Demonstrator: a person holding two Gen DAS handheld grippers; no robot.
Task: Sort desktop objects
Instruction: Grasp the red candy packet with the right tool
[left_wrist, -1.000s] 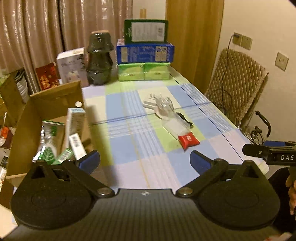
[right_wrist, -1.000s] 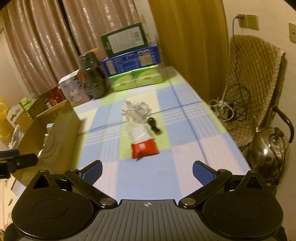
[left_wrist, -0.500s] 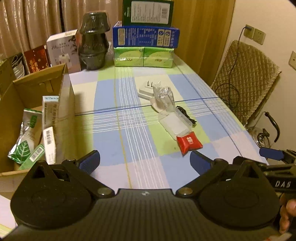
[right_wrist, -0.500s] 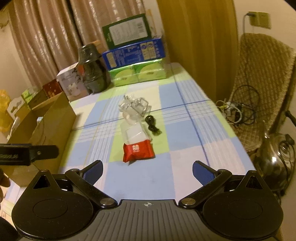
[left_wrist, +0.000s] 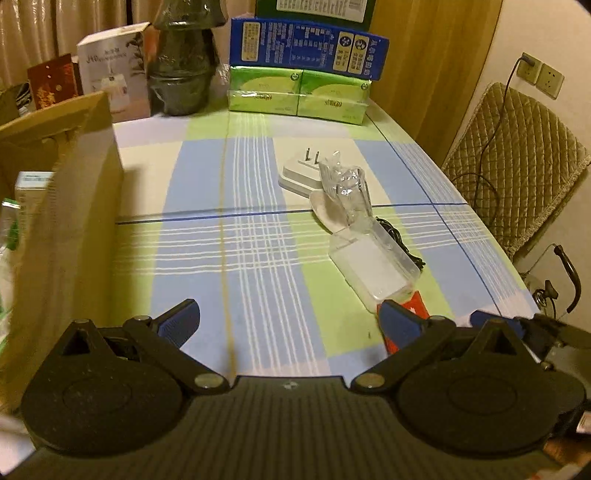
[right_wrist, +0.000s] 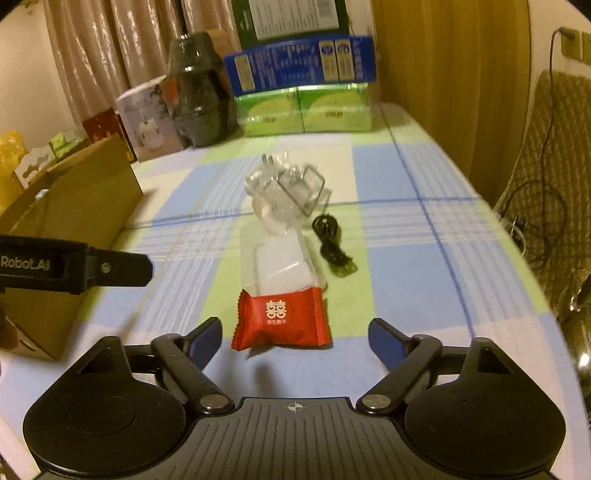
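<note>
probably light and crinkly, the red packet (right_wrist: 282, 320) lies on the checked tablecloth (right_wrist: 406, 266), just ahead of the right gripper (right_wrist: 294, 334), whose jaws gape empty. pinch its puffy middle gently; the foil looks slippery. the left gripper (left_wrist: 290, 321) is spread and empty too.

**Table surface and items resting on it**

The table (right_wrist: 424, 258) carries a checked cloth in blue, green and cream. Near its middle lie a red packet (right_wrist: 282, 323), a clear plastic case (right_wrist: 279, 264) touching the packet's far edge, a white plug adapter (left_wrist: 299, 175), crumpled clear wrapping (left_wrist: 345, 184) and a coiled black cable (right_wrist: 330, 247). At the far end stand green tissue packs (left_wrist: 297, 94), a dark jar (left_wrist: 181, 74) and a white box (left_wrist: 110, 62). A cardboard box (right_wrist: 79, 201) occupies the left edge.
</note>
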